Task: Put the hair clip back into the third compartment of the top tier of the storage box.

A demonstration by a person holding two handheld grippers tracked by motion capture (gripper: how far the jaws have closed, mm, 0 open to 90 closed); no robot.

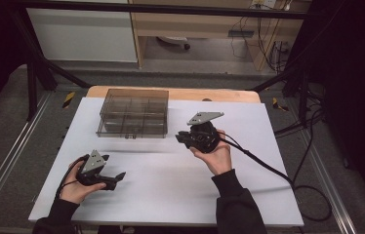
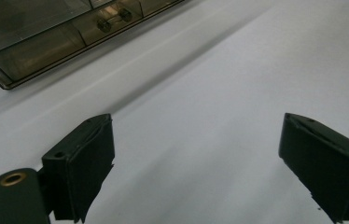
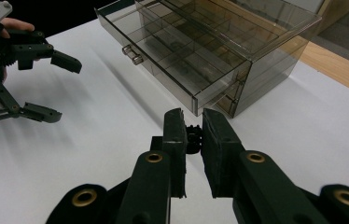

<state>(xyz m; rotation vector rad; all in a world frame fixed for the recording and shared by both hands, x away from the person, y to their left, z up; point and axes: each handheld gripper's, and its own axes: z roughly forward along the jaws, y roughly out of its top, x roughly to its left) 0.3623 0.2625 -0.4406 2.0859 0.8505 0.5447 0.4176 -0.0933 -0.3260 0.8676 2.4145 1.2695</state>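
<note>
The right claw (image 3: 192, 135) pinches a small black toothed part (image 3: 192, 136) between its jaws, just in front of the smoky clear drawer box (image 1: 132, 113), whose drawer stands pulled out a little. The box sits at the far left of the white counter (image 1: 171, 195). The left claw (image 1: 117, 178) rests near the left edge, its jaws spread wide with nothing between them, well apart from the box.

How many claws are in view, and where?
2. The left claw is open over the table's front left; the right claw, shut on a small black piece, is near the clear drawer box.
</note>
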